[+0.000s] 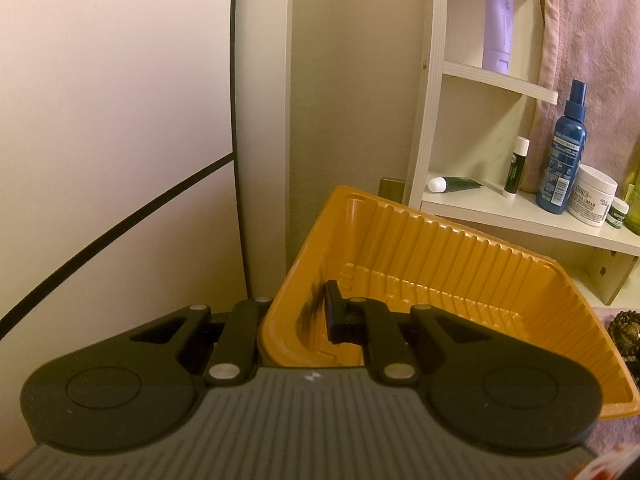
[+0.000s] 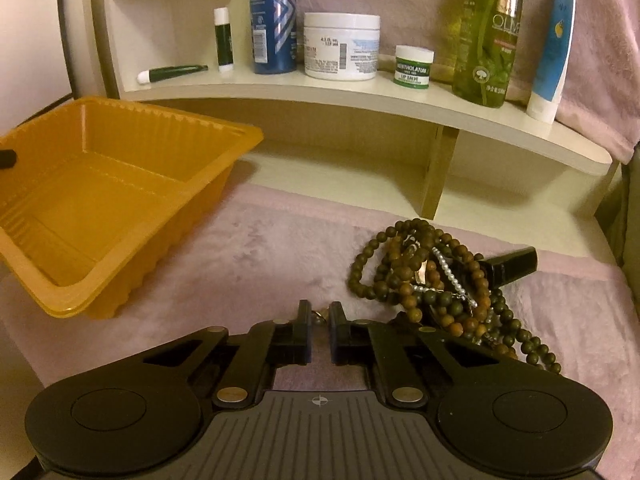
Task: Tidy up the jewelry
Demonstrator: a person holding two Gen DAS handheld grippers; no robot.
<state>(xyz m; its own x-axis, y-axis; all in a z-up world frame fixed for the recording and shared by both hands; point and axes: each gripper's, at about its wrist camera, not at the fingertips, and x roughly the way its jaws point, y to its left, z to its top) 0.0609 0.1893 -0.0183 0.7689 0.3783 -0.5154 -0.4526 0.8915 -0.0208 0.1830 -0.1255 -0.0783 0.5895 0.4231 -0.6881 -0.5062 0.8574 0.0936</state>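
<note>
**Tray gripped at its wall, beads heaped beside the right gripper**

The orange tray (image 1: 460, 280) was held tilted by the left gripper (image 1: 296, 316), whose fingers (image 1: 332, 312) were clamped on the tray's near wall, one inside and one outside. Nothing was seen in the tray. A heap of jewelry (image 2: 436, 280), made up of brown bead strings and a strand of small pearls, was seen lying on the pink cloth (image 2: 260, 248) of the tabletop, toward its right side and well apart from the tray. The right gripper (image 2: 320, 324) was lowered just beside the heap, its fingers nearly closed; a small ring-like piece (image 2: 319, 315) was glimpsed at their tips, though whether it was pinched could not be told. Bottles and jars were lined along the shelf (image 2: 360, 96) at the back edge.
</note>
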